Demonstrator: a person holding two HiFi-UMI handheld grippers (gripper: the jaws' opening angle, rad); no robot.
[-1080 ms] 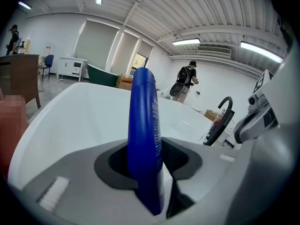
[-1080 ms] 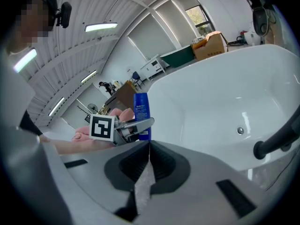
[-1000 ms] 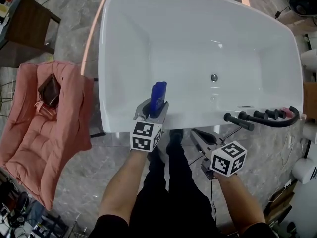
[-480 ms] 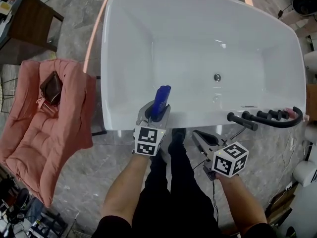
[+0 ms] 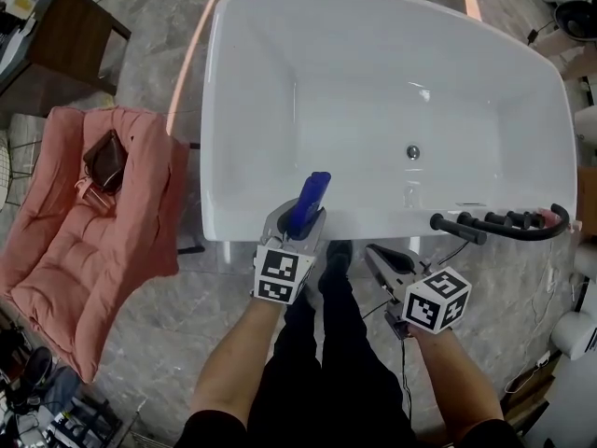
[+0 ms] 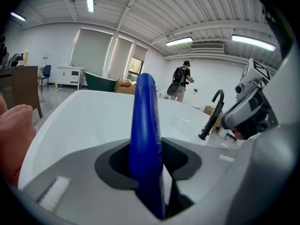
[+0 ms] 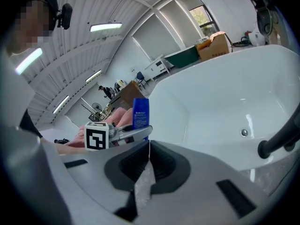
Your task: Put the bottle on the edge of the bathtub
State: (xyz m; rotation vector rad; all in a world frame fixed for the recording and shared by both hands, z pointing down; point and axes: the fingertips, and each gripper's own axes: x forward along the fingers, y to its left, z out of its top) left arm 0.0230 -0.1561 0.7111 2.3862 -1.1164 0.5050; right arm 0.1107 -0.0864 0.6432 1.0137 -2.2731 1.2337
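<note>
A blue bottle [image 5: 311,197] sits between the jaws of my left gripper [image 5: 297,217], which is shut on it. The jaws have just been closing a little on it. The bottle leans to the right over the near rim of the white bathtub [image 5: 373,224]. In the left gripper view the bottle [image 6: 145,135] rises from the left gripper [image 6: 148,159] with the tub's basin behind it. My right gripper [image 5: 378,258] is shut and empty, held in front of the tub. In the right gripper view the right gripper [image 7: 149,146] faces the bottle [image 7: 140,112].
A black tap with several handles [image 5: 504,220] stands on the near right rim. A pink padded chair [image 5: 84,241] with a brown bag [image 5: 104,157] is left of the tub. A wooden table [image 5: 70,31] is at the far left. My legs stand at the tub's near side.
My left gripper with the bottle has drawn back a little toward the tub's near rim and shifted right. The bottle leans more to the right. The right gripper has stayed put.
</note>
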